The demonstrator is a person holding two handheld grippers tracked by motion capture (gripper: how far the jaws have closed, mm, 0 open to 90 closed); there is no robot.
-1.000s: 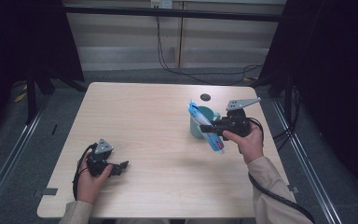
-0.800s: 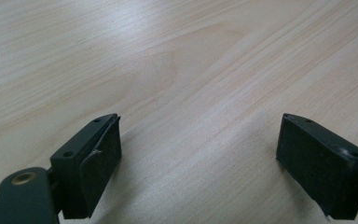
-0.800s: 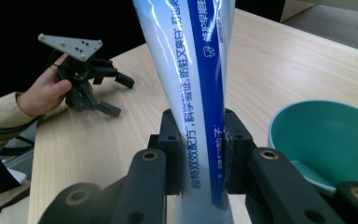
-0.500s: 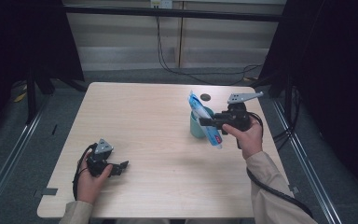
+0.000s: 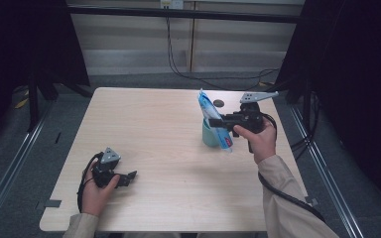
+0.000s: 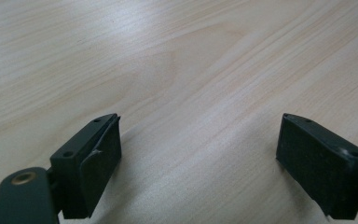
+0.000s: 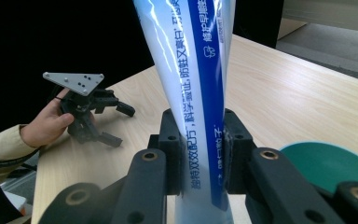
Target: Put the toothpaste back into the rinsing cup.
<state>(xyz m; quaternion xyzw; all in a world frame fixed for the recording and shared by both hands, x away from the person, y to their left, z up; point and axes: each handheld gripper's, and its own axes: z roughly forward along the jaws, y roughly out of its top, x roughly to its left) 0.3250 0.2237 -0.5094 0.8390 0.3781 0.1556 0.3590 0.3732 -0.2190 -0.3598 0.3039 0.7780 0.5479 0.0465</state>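
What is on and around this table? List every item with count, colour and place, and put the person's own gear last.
toothpaste tube: one, white and blue with printed text, held roughly upright in the right gripper's jaws beside the cup, on the table's right side.
cup: one, teal green, standing on the table beside the tube.
small disc: one, dark, near the table's far edge; too small to tell what it is.
table: one, light wood, centre of the high view.
cables: several, black, on the floor beyond the table.
left gripper: one, black, jaws apart with nothing between them, low over the near left of the table.
right gripper: one, black, shut on the tube.
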